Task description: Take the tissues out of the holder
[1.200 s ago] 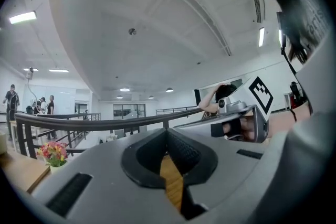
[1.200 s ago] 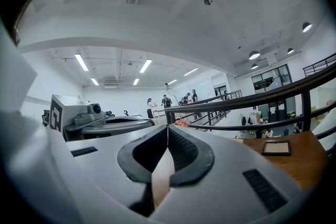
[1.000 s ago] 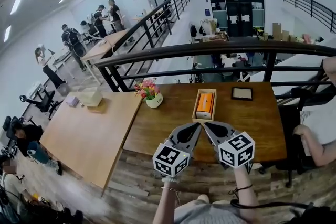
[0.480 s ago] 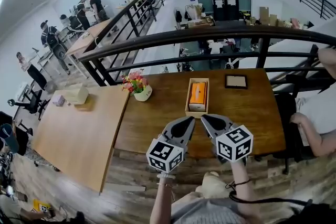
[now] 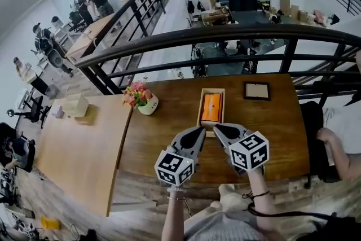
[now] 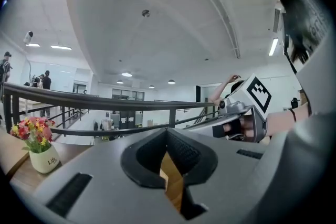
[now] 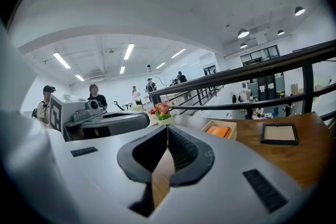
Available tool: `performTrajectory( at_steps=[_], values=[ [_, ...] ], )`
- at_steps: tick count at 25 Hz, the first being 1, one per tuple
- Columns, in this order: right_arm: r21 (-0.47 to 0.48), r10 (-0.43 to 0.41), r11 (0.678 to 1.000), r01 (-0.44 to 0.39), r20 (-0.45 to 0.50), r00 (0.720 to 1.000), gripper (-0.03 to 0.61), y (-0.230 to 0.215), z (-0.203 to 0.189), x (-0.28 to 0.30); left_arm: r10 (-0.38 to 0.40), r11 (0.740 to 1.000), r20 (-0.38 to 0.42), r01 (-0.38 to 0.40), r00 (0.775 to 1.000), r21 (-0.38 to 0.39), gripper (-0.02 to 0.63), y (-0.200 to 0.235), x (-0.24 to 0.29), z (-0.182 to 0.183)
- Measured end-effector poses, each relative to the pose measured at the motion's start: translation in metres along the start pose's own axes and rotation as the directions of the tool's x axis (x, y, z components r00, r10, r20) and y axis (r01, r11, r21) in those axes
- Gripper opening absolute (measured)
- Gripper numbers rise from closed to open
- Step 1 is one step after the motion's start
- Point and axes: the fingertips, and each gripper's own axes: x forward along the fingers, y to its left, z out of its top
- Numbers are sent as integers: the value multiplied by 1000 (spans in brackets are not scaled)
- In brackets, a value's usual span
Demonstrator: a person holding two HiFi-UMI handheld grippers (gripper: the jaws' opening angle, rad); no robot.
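A light wooden holder (image 5: 200, 111) stands on the brown table, with an orange pack of tissues (image 5: 211, 108) lying in it. My left gripper (image 5: 199, 131) and right gripper (image 5: 216, 128) hover side by side just short of the holder's near end. Both are shut with nothing between their jaws. In the right gripper view, the holder (image 7: 216, 125) and its orange tissues (image 7: 221, 131) lie ahead and to the right, past the shut right gripper (image 7: 168, 128). The left gripper view shows its shut left gripper (image 6: 167, 131) and the right gripper (image 6: 245, 108) beside it; the holder is hidden there.
A flower pot (image 5: 146, 103) stands left of the holder and a small picture frame (image 5: 256, 91) to its right. A black railing (image 5: 225, 36) runs behind the brown table (image 5: 271, 132). A lighter table (image 5: 79, 144) adjoins at left. A seated person (image 5: 341, 132) is at right.
The view has tilted and shifted, and both grippers now sit closer to the holder's near end. Both stay shut and empty.
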Motion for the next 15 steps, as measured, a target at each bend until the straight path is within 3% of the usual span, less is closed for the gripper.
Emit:
performTrajectory(
  at_steps=[7, 15],
  values=[
    [58, -9, 998, 16, -117, 993, 12, -44, -4, 25, -1, 999, -56, -2, 998, -44, 8, 24, 33, -13],
    [225, 44, 974, -6, -162, 986, 14, -58, -14, 57, 2, 997, -138, -12, 990, -73, 8, 54, 41, -35]
  ],
)
